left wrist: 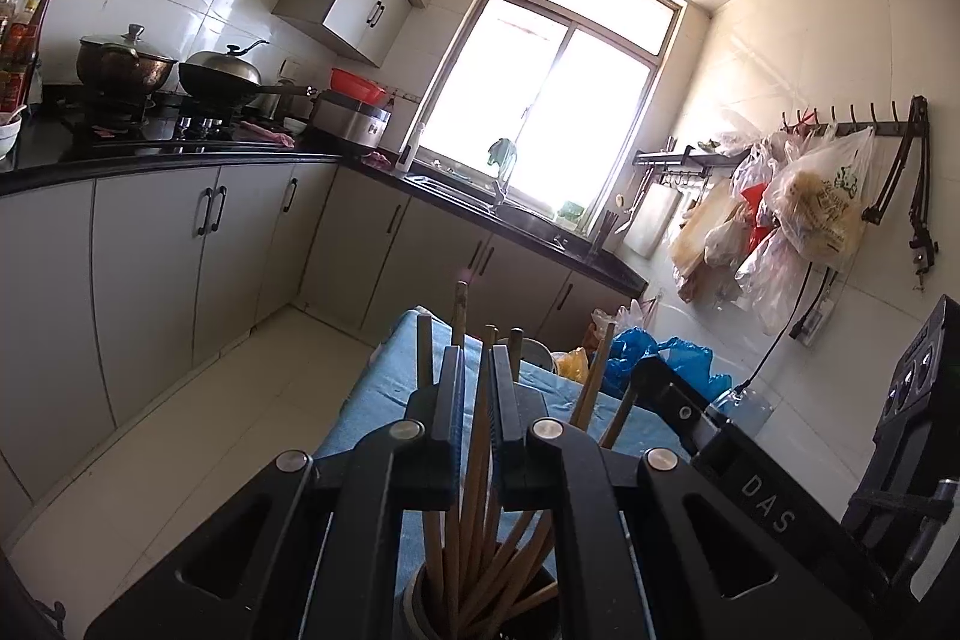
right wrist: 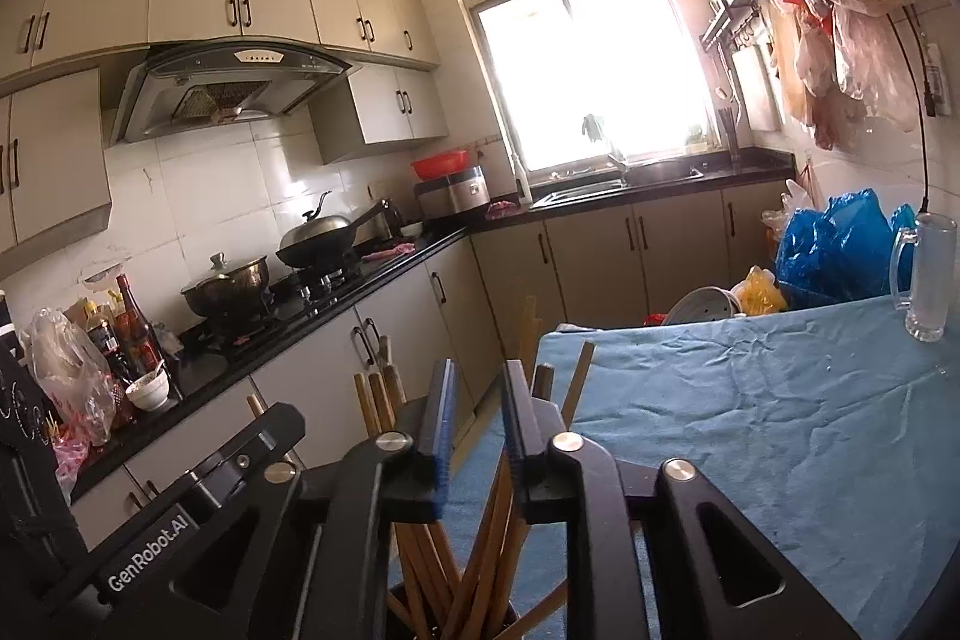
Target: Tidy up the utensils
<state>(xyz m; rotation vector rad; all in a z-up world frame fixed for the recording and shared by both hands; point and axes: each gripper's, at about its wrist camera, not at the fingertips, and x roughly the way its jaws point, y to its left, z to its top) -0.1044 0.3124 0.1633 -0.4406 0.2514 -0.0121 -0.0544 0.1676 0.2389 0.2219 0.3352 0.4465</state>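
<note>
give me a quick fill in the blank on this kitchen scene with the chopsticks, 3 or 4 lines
1. The chopsticks stand together in a dark ____.
2. The cloth covering the table is ____ in colour.
3. Near the table's far edge stands a clear glass ____ with a handle.
4. The left tongs have one ____ between their fingers.

Missing words: holder; blue; mug; chopstick

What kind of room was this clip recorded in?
A lived-in home kitchen, most likely: a lidded black wok and steel pot sit on a gas hob under a glass-fronted range hood, and a steel sink sits below the bright window.
</note>
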